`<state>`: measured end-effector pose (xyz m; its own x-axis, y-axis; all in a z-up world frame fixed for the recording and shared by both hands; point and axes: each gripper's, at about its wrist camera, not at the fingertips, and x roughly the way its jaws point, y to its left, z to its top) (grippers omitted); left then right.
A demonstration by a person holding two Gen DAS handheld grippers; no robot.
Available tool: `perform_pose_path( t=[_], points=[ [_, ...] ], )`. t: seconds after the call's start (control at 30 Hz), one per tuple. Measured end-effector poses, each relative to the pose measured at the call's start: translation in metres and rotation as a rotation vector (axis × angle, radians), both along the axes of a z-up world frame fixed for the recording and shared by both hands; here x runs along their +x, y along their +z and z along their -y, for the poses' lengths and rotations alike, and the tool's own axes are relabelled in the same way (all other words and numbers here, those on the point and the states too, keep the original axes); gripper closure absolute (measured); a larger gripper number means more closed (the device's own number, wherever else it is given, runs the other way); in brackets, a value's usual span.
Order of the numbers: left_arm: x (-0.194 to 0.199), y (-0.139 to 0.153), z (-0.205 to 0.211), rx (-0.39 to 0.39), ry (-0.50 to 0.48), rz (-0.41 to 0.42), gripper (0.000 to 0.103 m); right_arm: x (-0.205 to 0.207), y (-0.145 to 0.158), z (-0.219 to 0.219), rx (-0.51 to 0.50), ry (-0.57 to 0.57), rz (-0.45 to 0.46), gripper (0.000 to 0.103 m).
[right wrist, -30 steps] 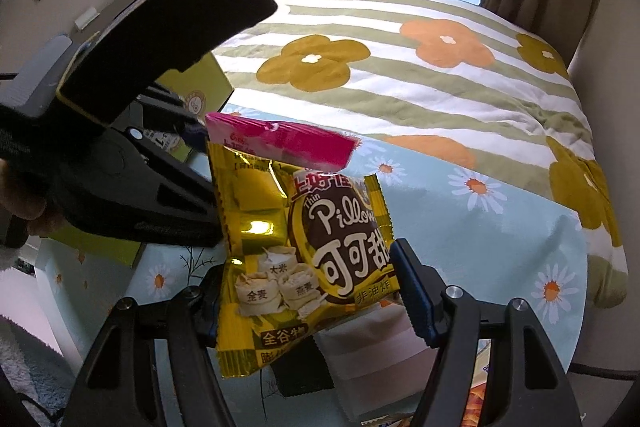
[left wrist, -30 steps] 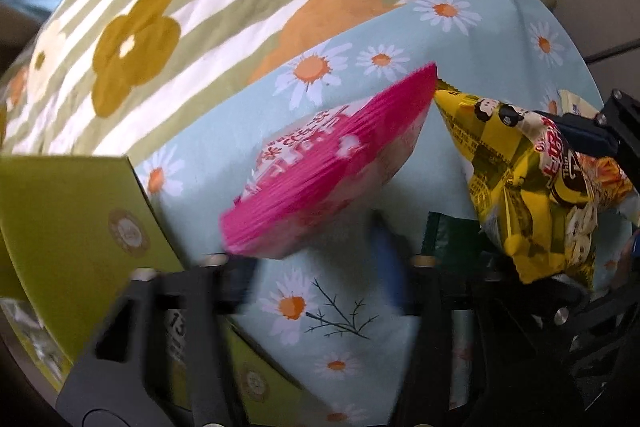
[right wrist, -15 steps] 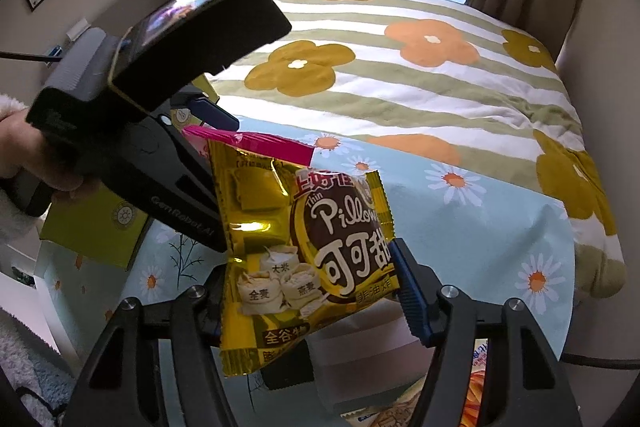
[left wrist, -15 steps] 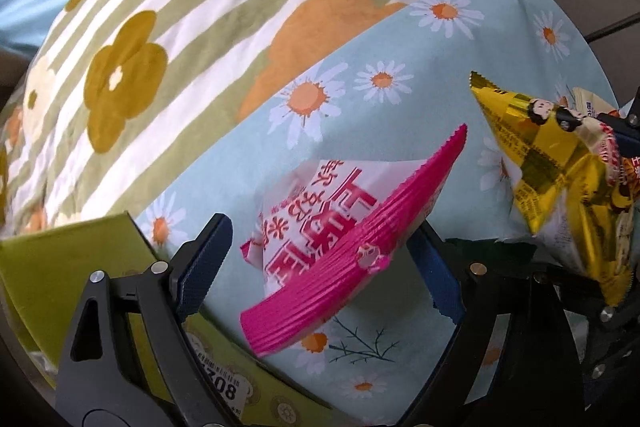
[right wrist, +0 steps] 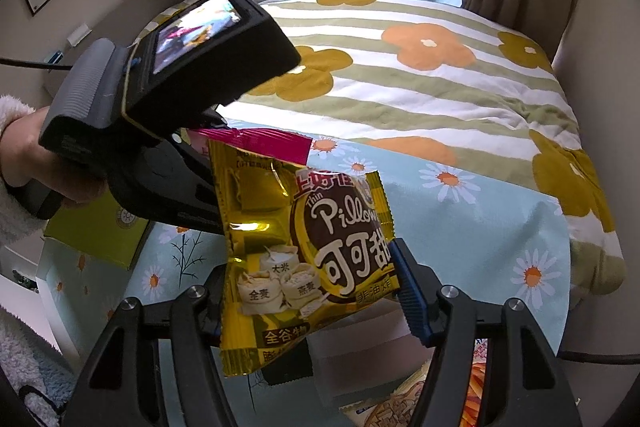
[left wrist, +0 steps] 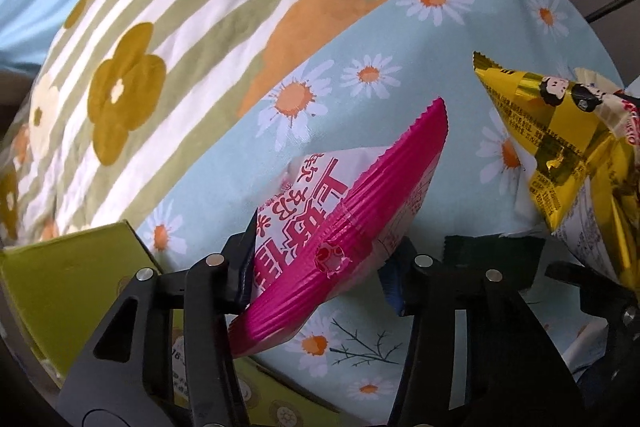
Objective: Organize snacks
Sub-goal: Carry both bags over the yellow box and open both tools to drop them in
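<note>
Closing on the pink snack packet, the left gripper has its fingers pressed against both sides, the packet's crimped edge jutting up beyond them. The right gripper holds the gold snack packet upright between half-spread fingers. Beyond lie a daisy-print cloth with a green box on it, then a flowered striped bed cover.

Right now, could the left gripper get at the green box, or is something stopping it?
Probably not yet: the left gripper has the pink snack packet between its closing jaws. The green box lies close beside it, unobstructed.
</note>
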<state>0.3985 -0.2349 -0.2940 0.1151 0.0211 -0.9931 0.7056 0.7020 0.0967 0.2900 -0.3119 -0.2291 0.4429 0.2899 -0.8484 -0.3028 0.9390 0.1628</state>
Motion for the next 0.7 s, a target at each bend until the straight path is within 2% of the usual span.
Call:
perform_pose_path(
  t=[0.23,0.4,0.53,0.7],
  points=[
    [-0.01,0.041,-0.01,-0.081,0.069,0.057,0.058,-0.008,0.023,0.007,0.009,-0.014,0.04,0.041],
    [-0.023,0.089,-0.027,-0.156,0.161,0.126,0.058,-0.017,0.059,0.005,-0.004,0.017,0.112,0.043],
    [-0.04,0.129,-0.056,-0.201,0.278,0.2,0.058,-0.023,0.087,-0.008,-0.007,0.084,0.164,0.045],
    [-0.061,0.164,-0.107,-0.27,0.426,0.247,0.058,-0.031,0.112,-0.036,0.001,0.175,0.205,0.047]
  ],
)
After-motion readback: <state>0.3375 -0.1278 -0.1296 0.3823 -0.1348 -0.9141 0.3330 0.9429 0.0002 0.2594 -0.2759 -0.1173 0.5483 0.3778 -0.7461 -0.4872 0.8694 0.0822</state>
